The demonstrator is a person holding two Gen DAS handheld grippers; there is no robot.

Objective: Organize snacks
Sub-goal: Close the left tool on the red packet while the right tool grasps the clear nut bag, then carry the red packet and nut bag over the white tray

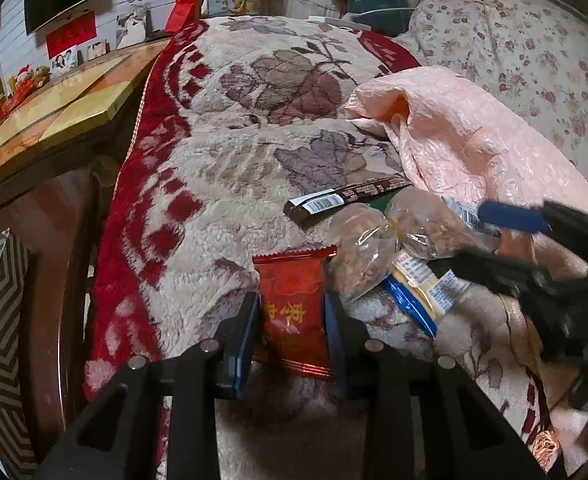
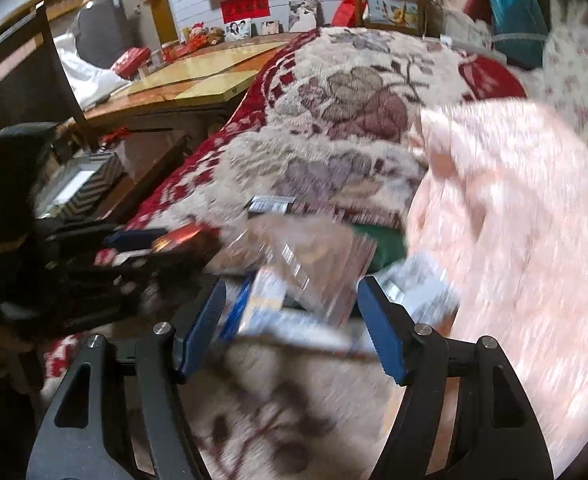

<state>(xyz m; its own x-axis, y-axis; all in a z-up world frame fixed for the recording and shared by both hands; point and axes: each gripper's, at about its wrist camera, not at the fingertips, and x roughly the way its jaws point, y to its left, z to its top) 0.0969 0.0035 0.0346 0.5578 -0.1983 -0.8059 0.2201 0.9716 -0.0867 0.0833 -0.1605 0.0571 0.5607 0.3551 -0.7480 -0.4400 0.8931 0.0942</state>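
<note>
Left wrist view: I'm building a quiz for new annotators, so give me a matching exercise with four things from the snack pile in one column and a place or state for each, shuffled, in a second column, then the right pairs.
Things:
1. red snack packet
2. dark brown bar
3. clear bags of nuts
4. pink plastic bag

Places or states:
A. crumpled, on the blanket behind the pile
B. between the left gripper's fingers
C. tied, lying right of the red packet
D. barcode label up, at the far side of the pile

Pairs: 1-B, 2-D, 3-C, 4-A
</note>
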